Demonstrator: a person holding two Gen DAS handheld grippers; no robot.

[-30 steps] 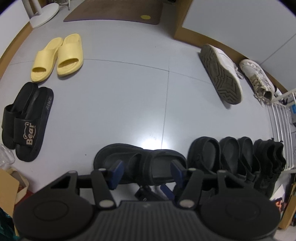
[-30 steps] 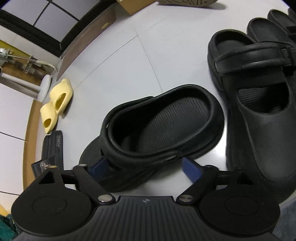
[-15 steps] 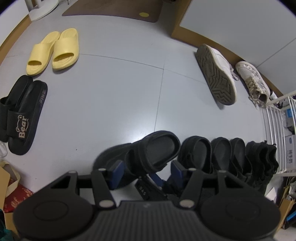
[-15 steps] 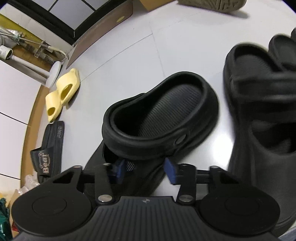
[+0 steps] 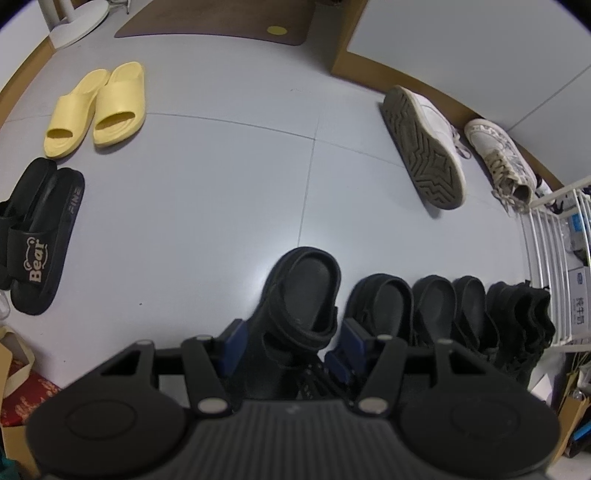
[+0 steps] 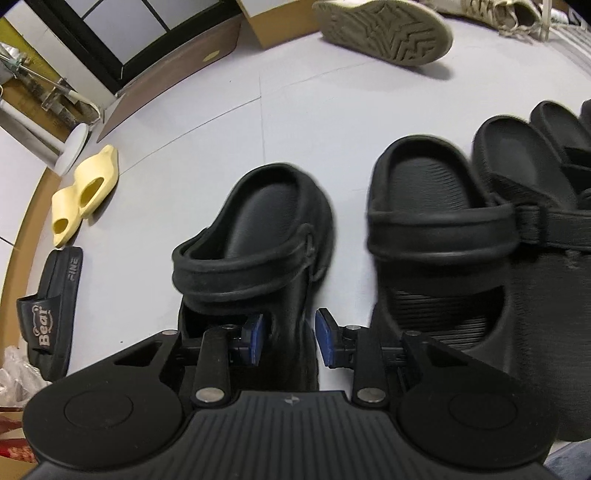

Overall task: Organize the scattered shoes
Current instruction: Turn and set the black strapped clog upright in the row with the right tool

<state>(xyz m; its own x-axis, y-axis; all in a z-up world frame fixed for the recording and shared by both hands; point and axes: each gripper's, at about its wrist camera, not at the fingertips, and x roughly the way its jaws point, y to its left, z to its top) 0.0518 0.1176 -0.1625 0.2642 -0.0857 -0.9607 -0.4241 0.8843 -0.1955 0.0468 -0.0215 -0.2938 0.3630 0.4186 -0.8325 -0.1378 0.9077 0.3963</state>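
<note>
A black clog [image 6: 266, 206] stands heel-away on the grey floor, just left of its mate [image 6: 424, 192]. My right gripper [image 6: 290, 338] is shut on the clog's right side wall near the toe, one blue pad inside the shoe and one outside. In the left wrist view the same clog [image 5: 306, 280] shows between the blue pads of my left gripper [image 5: 291, 343], which hangs open above it without pressing on it. The mate [image 5: 384, 302] heads a row of black shoes [image 5: 454, 306] running to the right.
Yellow slides [image 5: 96, 110] and black "Bear" slides [image 5: 37, 240] lie at the left. A white sneaker [image 5: 424, 144] lies on its side by another [image 5: 498, 155] near the wall. A white wire rack [image 5: 554, 258] stands at the right, a brown mat [image 5: 221, 18] at the back.
My right gripper closed on the clog's side wall and swung the clog from lying crosswise to pointing the same way as its mate. The left gripper stayed open and nearly still.
</note>
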